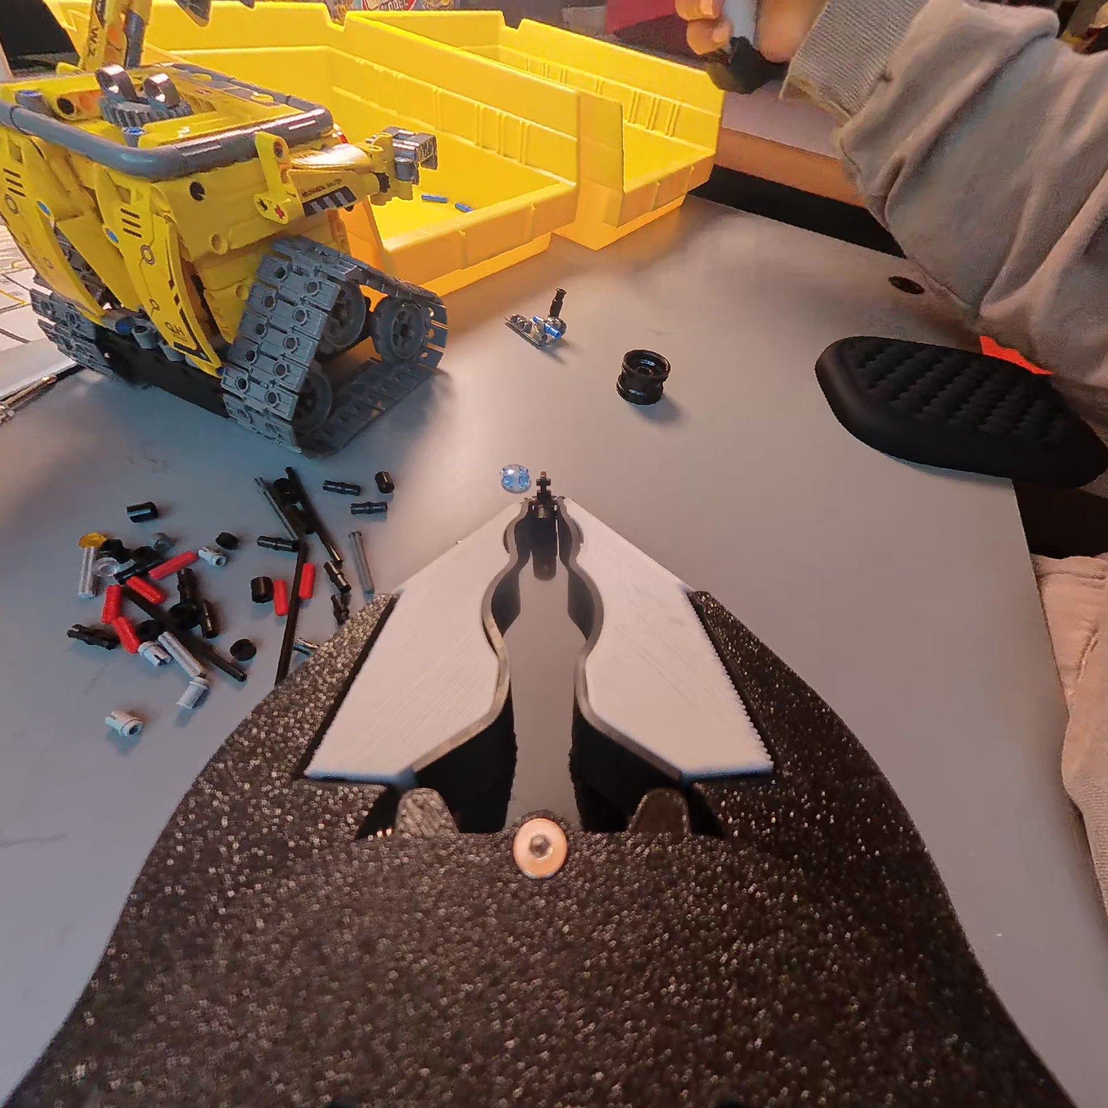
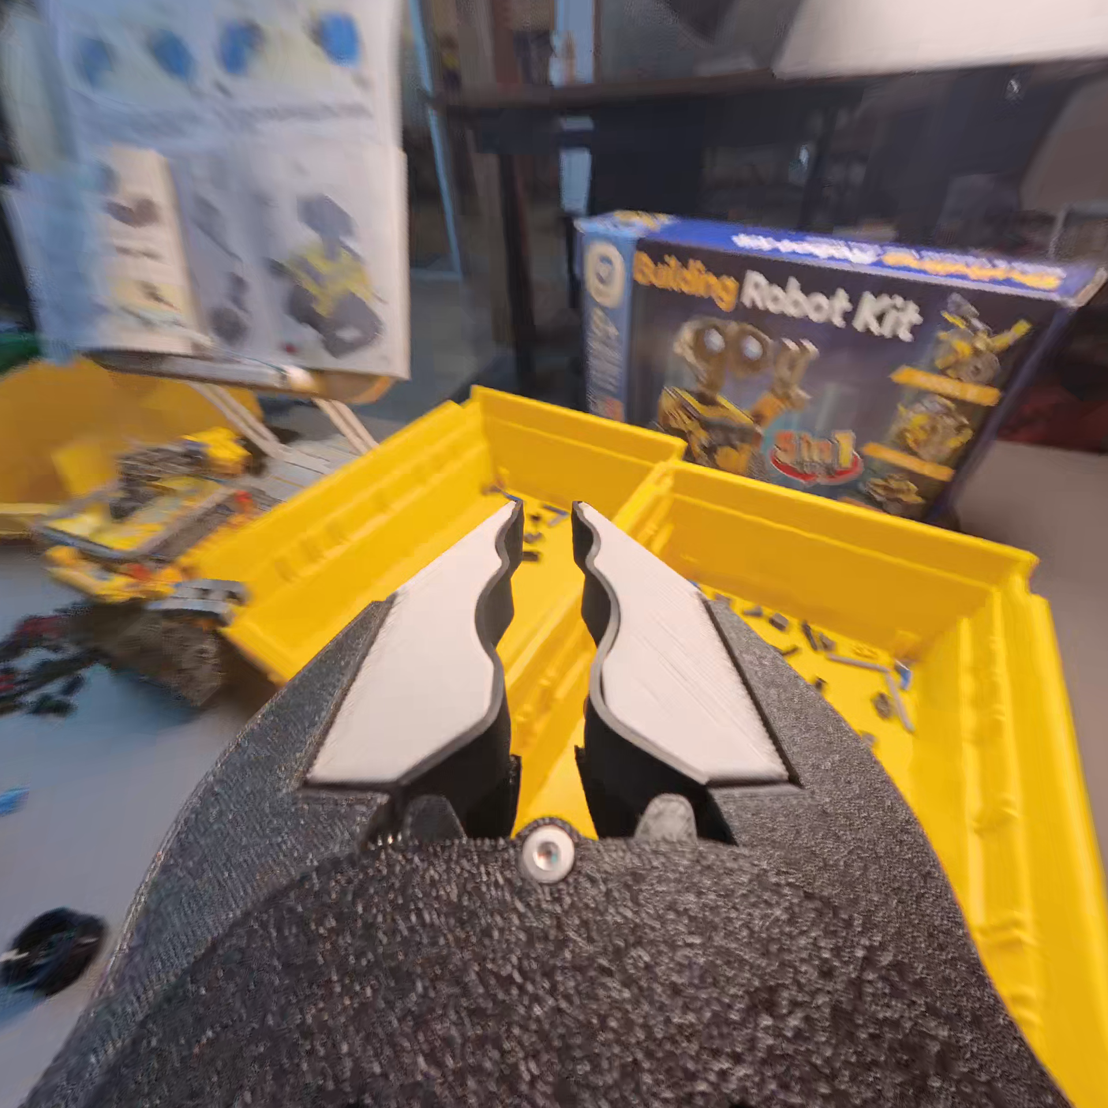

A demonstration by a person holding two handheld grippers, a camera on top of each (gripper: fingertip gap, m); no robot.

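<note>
Left gripper (image 1: 542,509) pinches a small black axle pin (image 1: 543,487), long axis pointing forward, over the grey counter (image 1: 749,539). Right gripper (image 2: 545,518), narrowly parted and apparently empty, hovers above the yellow tray (image 2: 989,689); that view is blurred.

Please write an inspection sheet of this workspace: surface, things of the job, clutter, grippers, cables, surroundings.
Surface: grey table, bare in the middle.
Job's things: yellow tracked robot model at far left; yellow compartment tray behind it, holding small parts.
Clutter: pile of black, red and grey pins at left; black wheel hub; small pin assembly; clear round stud.
Grippers: left gripper shut on a small black pin piece; right gripper open, empty, above the tray.
Cables: nothing seen.
Surroundings: kit box, instruction sheets, person's grey sleeve.
</note>
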